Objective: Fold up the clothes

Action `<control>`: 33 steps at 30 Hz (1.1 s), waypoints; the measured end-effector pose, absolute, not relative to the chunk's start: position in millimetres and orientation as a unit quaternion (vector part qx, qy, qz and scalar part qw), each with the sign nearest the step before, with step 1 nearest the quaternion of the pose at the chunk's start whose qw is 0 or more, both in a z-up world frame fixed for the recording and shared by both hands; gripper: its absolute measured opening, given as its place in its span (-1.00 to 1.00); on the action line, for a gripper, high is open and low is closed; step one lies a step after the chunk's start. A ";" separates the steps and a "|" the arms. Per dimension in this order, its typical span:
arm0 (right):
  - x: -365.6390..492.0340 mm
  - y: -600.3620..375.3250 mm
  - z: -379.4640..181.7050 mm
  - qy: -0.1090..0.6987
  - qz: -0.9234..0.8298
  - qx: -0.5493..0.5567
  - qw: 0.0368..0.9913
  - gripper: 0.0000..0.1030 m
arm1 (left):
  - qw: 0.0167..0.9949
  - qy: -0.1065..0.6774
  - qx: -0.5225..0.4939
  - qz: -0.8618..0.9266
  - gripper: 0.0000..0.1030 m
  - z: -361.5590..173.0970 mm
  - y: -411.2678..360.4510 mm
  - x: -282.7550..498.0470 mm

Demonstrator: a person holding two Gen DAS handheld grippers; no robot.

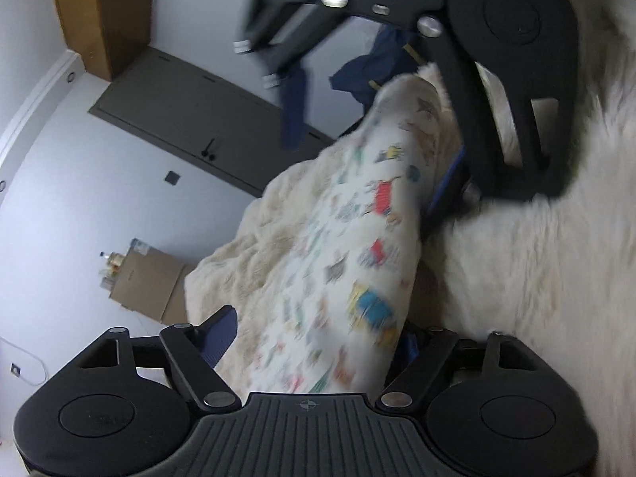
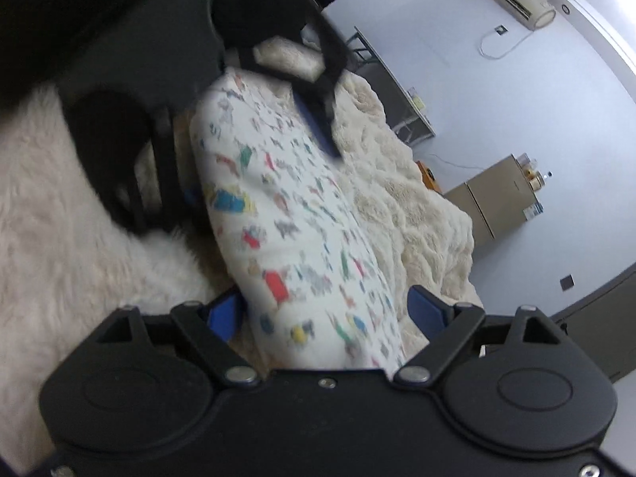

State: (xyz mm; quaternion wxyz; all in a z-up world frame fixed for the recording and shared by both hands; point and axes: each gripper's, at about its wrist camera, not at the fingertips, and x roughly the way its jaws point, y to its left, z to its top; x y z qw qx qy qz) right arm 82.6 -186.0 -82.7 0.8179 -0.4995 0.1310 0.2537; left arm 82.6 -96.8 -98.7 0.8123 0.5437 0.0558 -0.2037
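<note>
while the printed garment [image 1: 349,246] lies bunched in a long roll on the cream bed cover [image 2: 417,206], both tongs straddle it part open, left [image 1: 318,342] and right [image 2: 330,310] (grip unclear through blur); next, probably flattening the fold.

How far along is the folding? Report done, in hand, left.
Done: the printed garment is gathered into a long narrow band over the cream blanket. In hand: it runs between the fingers of the left gripper and right gripper; blur hides whether they clamp. Left: folding the band shorter and laying it flat.
</note>
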 end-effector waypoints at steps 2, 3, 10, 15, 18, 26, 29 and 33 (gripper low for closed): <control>79.7 -183.9 -82.2 0.126 0.260 -0.492 0.822 0.59 | 0.818 0.056 0.534 -0.205 0.13 -90.0 -92.6 85.8; 78.4 -184.1 -81.1 0.124 0.262 -0.488 0.824 0.59 | 0.822 0.058 0.529 -0.206 0.11 -85.7 -90.3 87.3; 90.0 -193.3 -62.7 0.120 0.305 -0.385 0.863 0.48 | 0.842 0.084 0.482 -0.229 0.04 -66.1 -75.4 96.9; 105.1 -197.3 -78.1 0.138 0.262 -0.417 0.860 0.30 | 0.853 0.095 0.455 -0.238 0.00 -58.2 -70.3 94.7; 99.1 -202.4 -87.1 0.137 0.232 -0.470 0.841 0.26 | 0.852 0.095 0.455 -0.240 0.00 -59.5 -70.3 91.5; 92.0 -190.9 -117.2 0.128 0.213 -0.526 0.814 0.11 | 0.827 0.123 0.491 -0.243 0.24 -88.0 -68.3 92.4; 91.2 -192.8 -118.2 0.131 0.213 -0.512 0.822 0.10 | 0.836 0.132 0.474 -0.245 0.25 -90.0 -62.9 95.3; 91.9 -194.9 -117.4 0.130 0.211 -0.503 0.828 0.11 | 0.836 0.125 0.474 -0.244 0.25 -88.4 -61.0 90.8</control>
